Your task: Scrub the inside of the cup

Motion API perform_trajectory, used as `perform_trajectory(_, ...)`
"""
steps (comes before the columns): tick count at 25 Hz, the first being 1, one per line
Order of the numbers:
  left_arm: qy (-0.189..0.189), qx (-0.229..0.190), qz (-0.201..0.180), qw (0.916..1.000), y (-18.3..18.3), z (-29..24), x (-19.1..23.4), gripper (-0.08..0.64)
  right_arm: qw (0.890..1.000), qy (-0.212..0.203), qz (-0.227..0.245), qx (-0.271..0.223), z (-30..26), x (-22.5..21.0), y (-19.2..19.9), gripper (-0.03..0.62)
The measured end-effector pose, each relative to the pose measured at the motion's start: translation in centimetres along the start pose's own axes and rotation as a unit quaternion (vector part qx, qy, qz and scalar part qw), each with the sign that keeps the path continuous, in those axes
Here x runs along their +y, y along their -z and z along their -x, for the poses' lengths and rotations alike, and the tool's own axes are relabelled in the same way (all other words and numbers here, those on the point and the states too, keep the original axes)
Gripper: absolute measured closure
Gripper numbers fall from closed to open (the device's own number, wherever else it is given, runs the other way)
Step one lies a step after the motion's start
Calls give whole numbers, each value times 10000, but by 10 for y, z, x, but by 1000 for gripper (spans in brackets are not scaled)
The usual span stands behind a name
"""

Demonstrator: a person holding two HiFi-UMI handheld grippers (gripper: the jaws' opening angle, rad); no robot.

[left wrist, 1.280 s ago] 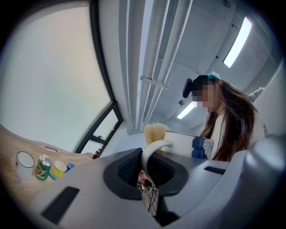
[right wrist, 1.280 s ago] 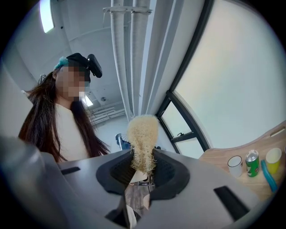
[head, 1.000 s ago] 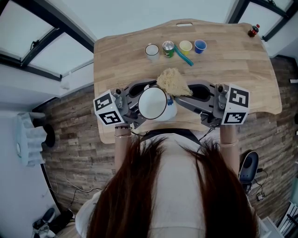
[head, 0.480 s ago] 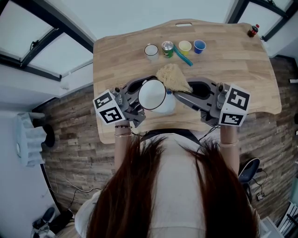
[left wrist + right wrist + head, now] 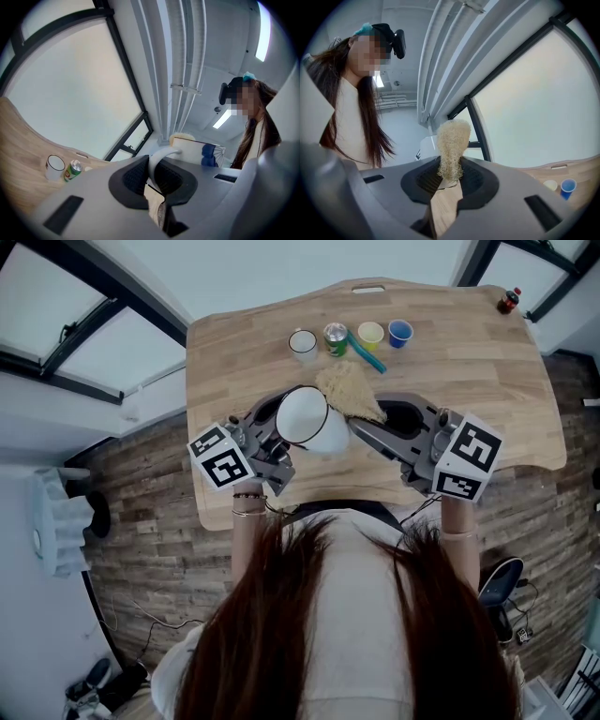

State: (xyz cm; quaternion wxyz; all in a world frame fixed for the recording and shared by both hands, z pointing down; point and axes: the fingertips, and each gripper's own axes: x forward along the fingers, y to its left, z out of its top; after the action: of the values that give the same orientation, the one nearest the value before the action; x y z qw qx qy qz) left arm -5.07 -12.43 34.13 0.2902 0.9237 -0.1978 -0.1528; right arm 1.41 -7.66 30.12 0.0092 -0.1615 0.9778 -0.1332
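Cup [image 5: 307, 418] raised over table's [image 5: 506, 362] near edge, mouth facing up. Looks enamel: probably light, stiff, slick, so the handle is the best hold. Left gripper [image 5: 152, 180] clamped on that handle. Right gripper [image 5: 449, 177] pinching soft loofah [image 5: 452, 138] just right of cup.

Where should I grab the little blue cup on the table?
The blue cup stands upright, mouth up, at the row's right end, with the yellow cup close on its left. So probably pinch its rim from above, or squeeze its sides coming from the right.
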Motion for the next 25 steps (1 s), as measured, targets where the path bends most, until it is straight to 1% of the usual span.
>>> perform_trajectory(6, -452, -136, 105, 9988, -2, 0, 16, 532, 9990, 391, 235, 4, -2, -9, 1, 495)
perform_trajectory(9, -712, -228, 158, 9971, -4, 3, 25, 532, 9983, 491, 310, 21, -4, -10, 2, 495)
perform_trajectory(17, -1030, -353, 187, 9939, -8, 7, 33, 532, 9953, 778, 578, 55, -8, -13, 2, 495)
perform_trajectory(22, -1412, -418, 298, 9887, -10, 12, 44, 532, 9915, 1037, 784, 11, -13, -13, 0, 495)
perform_trajectory(25, -1544, -533, 376, 9859, -11, 13, 49, 532, 9895, 1164, 852, -37, -16, -14, 1, 495)
